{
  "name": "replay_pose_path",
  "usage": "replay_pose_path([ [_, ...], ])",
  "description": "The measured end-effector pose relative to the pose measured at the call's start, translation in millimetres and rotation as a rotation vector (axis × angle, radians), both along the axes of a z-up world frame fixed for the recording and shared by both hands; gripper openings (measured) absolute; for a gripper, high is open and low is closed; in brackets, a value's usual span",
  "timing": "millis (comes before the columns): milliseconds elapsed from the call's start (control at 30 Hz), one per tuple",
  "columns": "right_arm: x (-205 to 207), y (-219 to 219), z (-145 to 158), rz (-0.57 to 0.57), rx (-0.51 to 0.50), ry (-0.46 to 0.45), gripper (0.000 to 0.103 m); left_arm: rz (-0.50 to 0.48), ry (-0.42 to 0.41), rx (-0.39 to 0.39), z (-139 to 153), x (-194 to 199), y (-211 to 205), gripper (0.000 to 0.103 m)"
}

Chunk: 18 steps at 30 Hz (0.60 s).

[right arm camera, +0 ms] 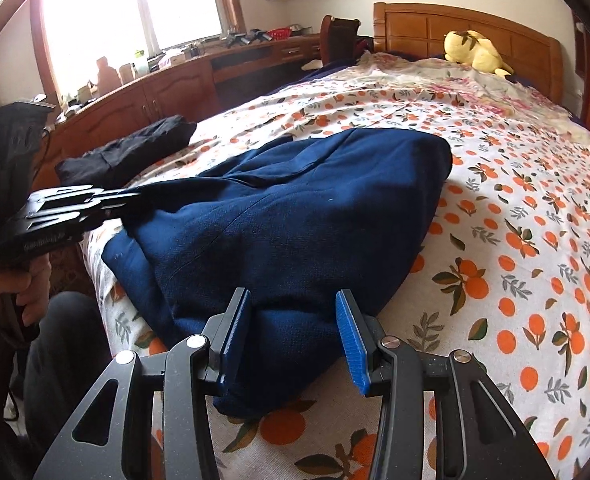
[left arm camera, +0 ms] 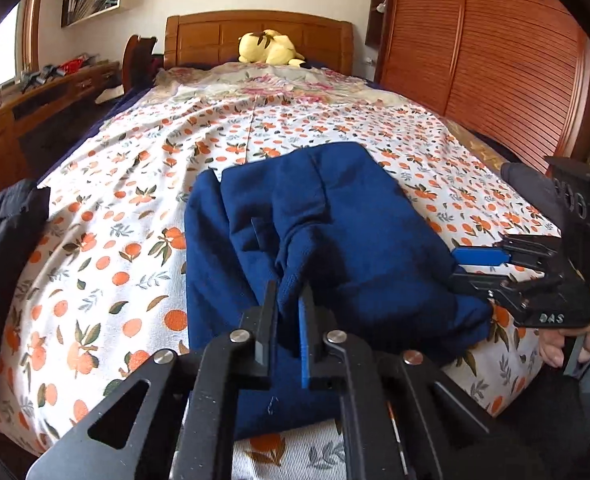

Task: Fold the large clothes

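garment (left arm camera: pixel 335 216) on bed (left arm camera: pixel 115 208), plush toy (left arm camera: pixel 269 48) behind it.

The bed (right arm camera: pixel 515 208) carries a blue garment (right arm camera: pixel 295 216), black clothing (right arm camera: pixel 127 152) and a yellow plush toy (right arm camera: pixel 475 52).

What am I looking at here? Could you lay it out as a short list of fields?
Place: bed with orange-print sheet
Garment: blue garment, partly folded, near the bed's edge
Left gripper: shut on a raised ridge of the blue garment
Right gripper: open, the garment's near corner between its fingers
Also there: dark clothing, yellow plush toy
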State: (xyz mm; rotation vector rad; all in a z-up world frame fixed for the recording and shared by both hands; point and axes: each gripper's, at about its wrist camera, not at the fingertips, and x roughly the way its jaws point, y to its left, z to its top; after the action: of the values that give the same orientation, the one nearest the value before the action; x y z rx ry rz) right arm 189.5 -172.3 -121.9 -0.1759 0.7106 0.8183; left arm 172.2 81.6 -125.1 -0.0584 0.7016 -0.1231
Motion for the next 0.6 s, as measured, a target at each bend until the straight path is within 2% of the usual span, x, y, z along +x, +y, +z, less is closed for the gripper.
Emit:
replay_pose_path([
  [233,-12.5,3.0,22.0,0.024,0.053,-0.071,0.045,0.094,-0.104,0.031,36.1,-31.7,20.2,0.007],
  [300,-15.8,6.8,24.6,0.049,0.069,-0.077,0.045,0.131,-0.083,0.046,30.2,-34.2,31.4,0.007],
  [433,-21.4,21.0,19.3,0.105,0.073,-0.075,0.045,0.170,0.007,0.053,-3.9,-33.2,48.9,0.007],
  [533,-16.3,33.5,3.5,0.122,0.017,-0.036,0.047,0.177,0.023,0.042,-16.0,-34.9,50.1,0.007],
  [600,-12.0,42.9,-11.9,0.142,-0.068,0.007,0.047,0.170,0.027,0.030,-18.3,-35.1,49.4,0.007],
])
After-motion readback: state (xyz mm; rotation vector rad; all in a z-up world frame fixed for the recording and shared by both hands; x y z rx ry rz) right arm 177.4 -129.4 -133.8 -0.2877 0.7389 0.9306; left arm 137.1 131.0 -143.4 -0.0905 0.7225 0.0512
